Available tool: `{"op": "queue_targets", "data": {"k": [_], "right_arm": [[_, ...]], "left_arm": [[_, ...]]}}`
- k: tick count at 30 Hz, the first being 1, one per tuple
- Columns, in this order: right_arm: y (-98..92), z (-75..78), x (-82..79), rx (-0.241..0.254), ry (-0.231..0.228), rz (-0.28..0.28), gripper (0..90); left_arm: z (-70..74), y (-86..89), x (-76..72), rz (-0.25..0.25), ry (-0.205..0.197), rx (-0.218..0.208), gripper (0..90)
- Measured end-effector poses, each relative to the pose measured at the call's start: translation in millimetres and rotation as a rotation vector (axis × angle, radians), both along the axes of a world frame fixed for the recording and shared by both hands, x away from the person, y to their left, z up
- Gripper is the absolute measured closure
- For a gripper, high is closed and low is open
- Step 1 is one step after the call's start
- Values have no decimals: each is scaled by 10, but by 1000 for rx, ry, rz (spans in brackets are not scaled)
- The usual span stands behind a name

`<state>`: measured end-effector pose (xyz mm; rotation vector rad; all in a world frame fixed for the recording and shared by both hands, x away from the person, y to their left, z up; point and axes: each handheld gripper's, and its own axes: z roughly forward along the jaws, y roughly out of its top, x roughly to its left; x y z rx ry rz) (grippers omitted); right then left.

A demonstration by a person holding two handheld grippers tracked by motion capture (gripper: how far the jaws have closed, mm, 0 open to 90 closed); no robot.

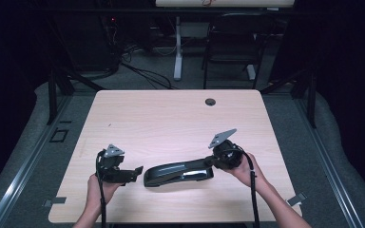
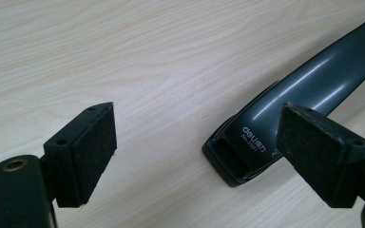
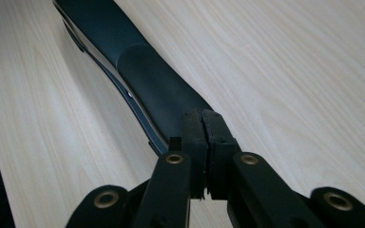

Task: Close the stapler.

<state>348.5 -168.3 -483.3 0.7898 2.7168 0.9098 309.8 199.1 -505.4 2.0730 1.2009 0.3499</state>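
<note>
Right gripper (image 1: 215,161) jaws pressed together at stapler (image 1: 178,174) handle end, grip unclear. Left gripper (image 1: 138,171) open just beside stapler head, near front edge of surface (image 1: 171,118).

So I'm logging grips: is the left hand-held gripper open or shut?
Open: the left hand-held gripper has its jaws wide apart, the stapler just ahead.

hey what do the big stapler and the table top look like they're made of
Stapler: probably glossy dark moulded plastic, judging by the light streaks on its top and the printed white lettering; a bright, likely metal strip edges its underside. Its rear section looks matte, maybe rubbery. Table: pale wood grain, probably smooth laminate.
</note>
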Motion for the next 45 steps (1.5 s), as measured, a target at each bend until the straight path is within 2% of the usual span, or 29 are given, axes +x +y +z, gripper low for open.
{"op": "queue_targets", "data": {"k": [4, 9, 15, 19, 26, 33, 39, 45], "right_arm": [[-11, 78, -25, 30, -22, 2, 879], [-5, 75, -21, 44, -23, -24, 833], [-12, 145, -41, 70, -52, -38, 755], [-21, 210, -61, 80, -62, -42, 649], [-51, 262, -91, 83, -70, -49, 405], [-144, 280, -100, 67, -80, -95, 226], [-271, 276, -122, 55, -87, -143, 145], [-430, 227, -131, 44, -66, -196, 45]], "left_arm": [[1, -2, -4, 0, 0, -1, 138], [6, 6, -5, -1, -1, -1, 137], [6, 7, -4, -3, -1, -2, 137], [7, 10, -4, -4, -1, -1, 137], [9, 16, -7, -2, 0, -5, 136], [12, 28, -6, -2, -2, -3, 136], [15, 33, -9, 0, -1, -6, 135], [16, 27, -11, -3, -2, -5, 134]]}}
